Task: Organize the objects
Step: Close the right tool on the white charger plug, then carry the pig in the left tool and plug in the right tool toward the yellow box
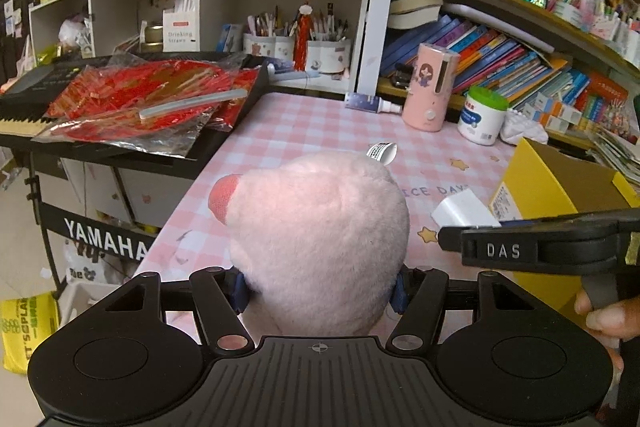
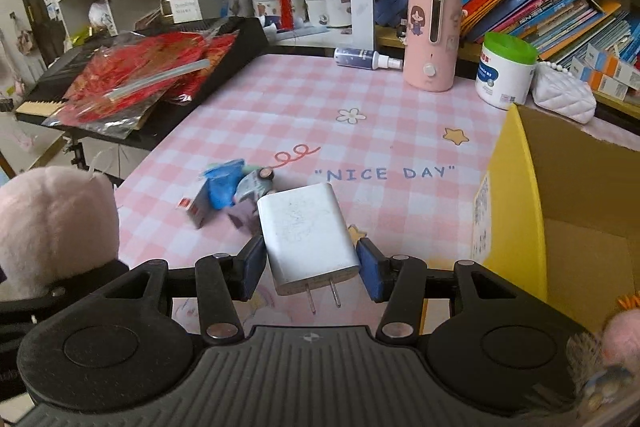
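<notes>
Box (image 2: 516, 211) is open on the right, so both loads should be swung over its rim before anything's released: pink plush (image 1: 320, 239) squeezed in left gripper (image 1: 320, 287), white charger (image 2: 308, 239) pinched in right gripper (image 2: 312, 267).

Background of the desk (image 2: 280, 99), covered in a pink checked cloth printed "NICE DAY": at 12 o'clock a pink cylindrical dispenser (image 2: 431, 37) stands upright, with a dark spray bottle (image 2: 362, 59) lying just beside it toward 11 o'clock and a green-lidded white jar (image 2: 506, 71) toward 1 o'clock. At 10 o'clock, a keyboard (image 1: 24, 107) marked YAMAHA carries red foil packets (image 1: 136, 99). Behind, shelves hold pen cups (image 1: 296, 45) and slanted books (image 2: 532, 7).
</notes>
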Tool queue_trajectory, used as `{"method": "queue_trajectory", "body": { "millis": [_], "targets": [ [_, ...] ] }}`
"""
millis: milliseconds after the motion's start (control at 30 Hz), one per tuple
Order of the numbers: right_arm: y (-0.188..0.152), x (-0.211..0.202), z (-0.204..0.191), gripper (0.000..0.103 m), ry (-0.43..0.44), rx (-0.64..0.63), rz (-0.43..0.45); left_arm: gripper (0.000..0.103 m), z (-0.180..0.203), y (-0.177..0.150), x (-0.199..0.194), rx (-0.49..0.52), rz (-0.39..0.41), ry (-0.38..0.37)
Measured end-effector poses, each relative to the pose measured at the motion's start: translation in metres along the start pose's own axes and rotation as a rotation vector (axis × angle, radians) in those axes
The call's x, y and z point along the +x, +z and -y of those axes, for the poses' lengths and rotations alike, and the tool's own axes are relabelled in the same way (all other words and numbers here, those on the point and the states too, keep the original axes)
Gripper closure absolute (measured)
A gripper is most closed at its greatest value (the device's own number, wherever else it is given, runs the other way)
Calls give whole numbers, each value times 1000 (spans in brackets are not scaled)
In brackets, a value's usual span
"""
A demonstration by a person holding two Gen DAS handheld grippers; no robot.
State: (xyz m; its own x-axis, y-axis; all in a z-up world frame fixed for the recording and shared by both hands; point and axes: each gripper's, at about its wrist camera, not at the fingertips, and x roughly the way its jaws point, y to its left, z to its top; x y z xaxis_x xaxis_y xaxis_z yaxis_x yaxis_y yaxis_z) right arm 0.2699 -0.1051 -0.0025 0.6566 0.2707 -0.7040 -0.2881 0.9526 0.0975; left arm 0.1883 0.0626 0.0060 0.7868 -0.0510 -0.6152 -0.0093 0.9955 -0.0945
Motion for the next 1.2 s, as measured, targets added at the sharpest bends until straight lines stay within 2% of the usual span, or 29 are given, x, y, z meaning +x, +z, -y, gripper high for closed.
{"method": "queue_trajectory", "body": {
  "millis": [767,1200],
  "targets": [
    [-79,-73,-43,56,-29,57,-14,41,-18,-57,-78,37,3,-53],
    [-121,-114,-48,56,-64,121,-1,41,-15,-85,-114,87,1,-89]
  ]
}}
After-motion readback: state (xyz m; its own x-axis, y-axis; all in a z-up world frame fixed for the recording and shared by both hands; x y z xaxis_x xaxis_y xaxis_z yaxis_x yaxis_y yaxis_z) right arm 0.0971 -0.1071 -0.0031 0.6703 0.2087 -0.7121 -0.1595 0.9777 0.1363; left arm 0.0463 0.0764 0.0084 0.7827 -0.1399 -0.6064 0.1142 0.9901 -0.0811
